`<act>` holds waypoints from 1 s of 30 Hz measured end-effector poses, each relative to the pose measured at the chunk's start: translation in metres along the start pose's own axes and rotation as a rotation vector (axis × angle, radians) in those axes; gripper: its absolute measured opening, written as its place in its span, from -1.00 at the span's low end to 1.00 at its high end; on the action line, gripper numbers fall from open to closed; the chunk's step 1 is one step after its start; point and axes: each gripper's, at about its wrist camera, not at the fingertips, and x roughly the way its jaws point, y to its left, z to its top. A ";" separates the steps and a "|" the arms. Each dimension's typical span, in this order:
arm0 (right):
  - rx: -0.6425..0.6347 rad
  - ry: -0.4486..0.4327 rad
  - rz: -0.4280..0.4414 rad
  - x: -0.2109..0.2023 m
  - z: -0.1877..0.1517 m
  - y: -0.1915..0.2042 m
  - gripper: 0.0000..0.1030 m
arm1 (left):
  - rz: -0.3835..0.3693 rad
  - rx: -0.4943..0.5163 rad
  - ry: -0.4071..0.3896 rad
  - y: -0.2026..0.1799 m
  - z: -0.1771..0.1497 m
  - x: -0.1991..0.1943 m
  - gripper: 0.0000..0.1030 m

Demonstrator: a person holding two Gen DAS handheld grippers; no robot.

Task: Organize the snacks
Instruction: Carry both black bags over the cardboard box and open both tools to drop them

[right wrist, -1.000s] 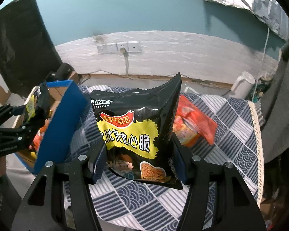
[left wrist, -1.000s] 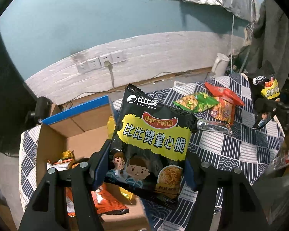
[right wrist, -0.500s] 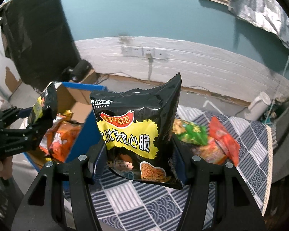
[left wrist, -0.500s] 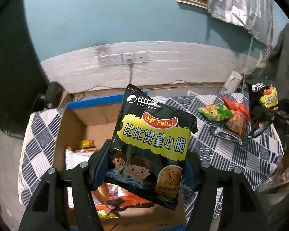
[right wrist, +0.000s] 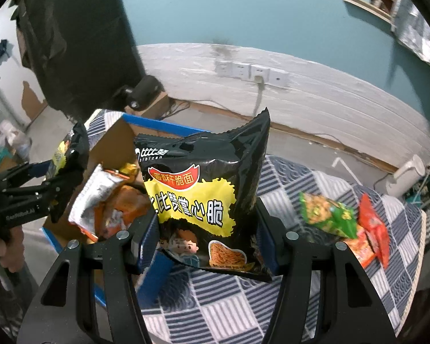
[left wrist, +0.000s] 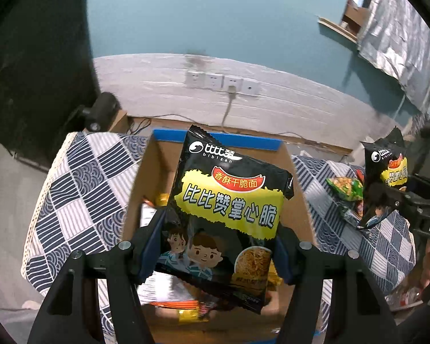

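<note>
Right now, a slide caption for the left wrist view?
Left gripper holds a black noodle snack bag above the open cardboard box.

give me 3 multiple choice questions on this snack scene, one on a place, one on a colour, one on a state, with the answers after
1. In the left wrist view, what lies behind and below the packet held by the left gripper?
A. a sink
B. the open cardboard box
C. a shelf

2. What colour is the snack bag nearest the red bag on the checked tablecloth?
A. green
B. purple
C. white

3. How is the right gripper?
A. wide open, nothing held
B. lying on the cloth
C. shut on a black noodle packet

Answers: B, box walls frame the packet; A, the green bag lies beside it; C, both pads press the packet's sides.
</note>
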 end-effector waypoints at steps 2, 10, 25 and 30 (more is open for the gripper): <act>-0.013 0.011 0.014 0.009 0.004 0.012 0.15 | 0.007 -0.023 0.008 0.011 -0.002 0.002 0.30; -0.064 0.062 0.047 0.040 0.011 0.047 0.15 | 0.007 -0.074 0.031 0.038 -0.009 0.009 0.30; -0.065 0.095 0.089 0.058 0.015 0.072 0.46 | 0.004 -0.155 0.042 0.051 -0.012 0.011 0.46; -0.054 0.075 0.084 0.048 0.017 0.066 0.51 | 0.012 -0.146 0.021 0.045 -0.010 0.008 0.56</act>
